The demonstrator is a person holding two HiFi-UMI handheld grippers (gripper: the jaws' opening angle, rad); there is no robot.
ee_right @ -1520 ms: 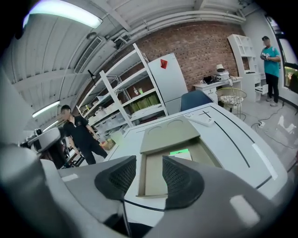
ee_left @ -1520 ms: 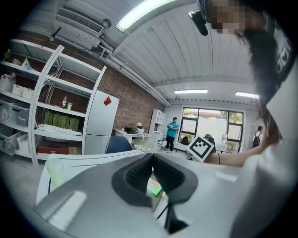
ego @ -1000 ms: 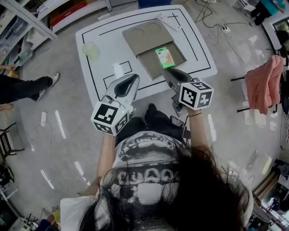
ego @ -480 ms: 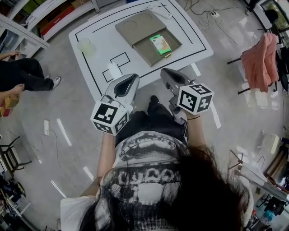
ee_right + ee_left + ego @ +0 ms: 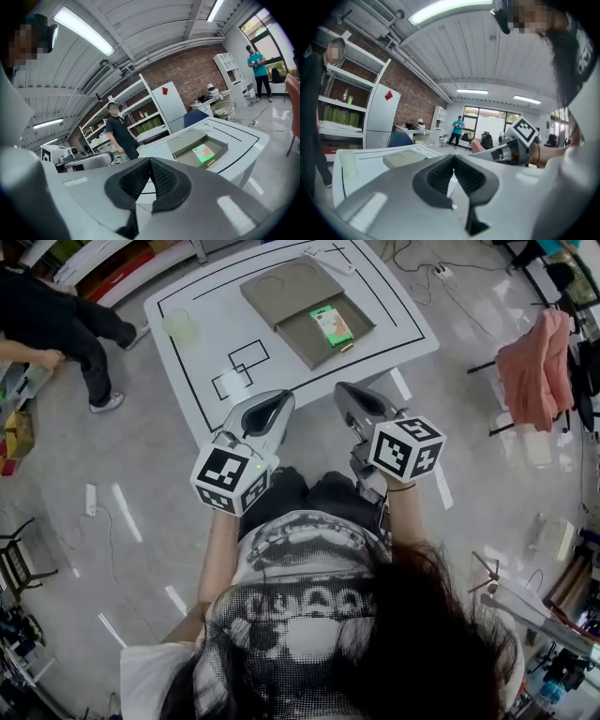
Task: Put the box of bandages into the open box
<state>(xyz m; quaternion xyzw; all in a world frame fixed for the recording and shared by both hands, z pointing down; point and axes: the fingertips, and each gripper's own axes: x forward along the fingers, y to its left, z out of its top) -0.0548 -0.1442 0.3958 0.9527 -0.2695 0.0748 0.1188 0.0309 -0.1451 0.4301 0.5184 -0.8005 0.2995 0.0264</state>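
Note:
The green box of bandages (image 5: 331, 324) lies inside the open brown box (image 5: 302, 337) on the white table (image 5: 394, 306). The brown box's lid (image 5: 286, 285) lies flat behind it. From the right gripper view the bandage box (image 5: 202, 153) shows in the tray (image 5: 221, 148) well ahead. Both grippers hang in front of the person's body, short of the table's near edge. My left gripper (image 5: 278, 397) (image 5: 453, 157) is shut and empty. Shut too, my right gripper (image 5: 345, 390) (image 5: 150, 161) holds nothing.
A pale green cup (image 5: 180, 326) and a small white item (image 5: 232, 382) sit on the table's left half, a white stick-like object (image 5: 330, 261) at its far edge. A person in black (image 5: 66, 320) stands at the left. A pink cloth (image 5: 539, 362) hangs at the right.
Both grippers have drawn back from the table's near edge toward the body, the right one away from the open box. The bystander on the left has walked further along.

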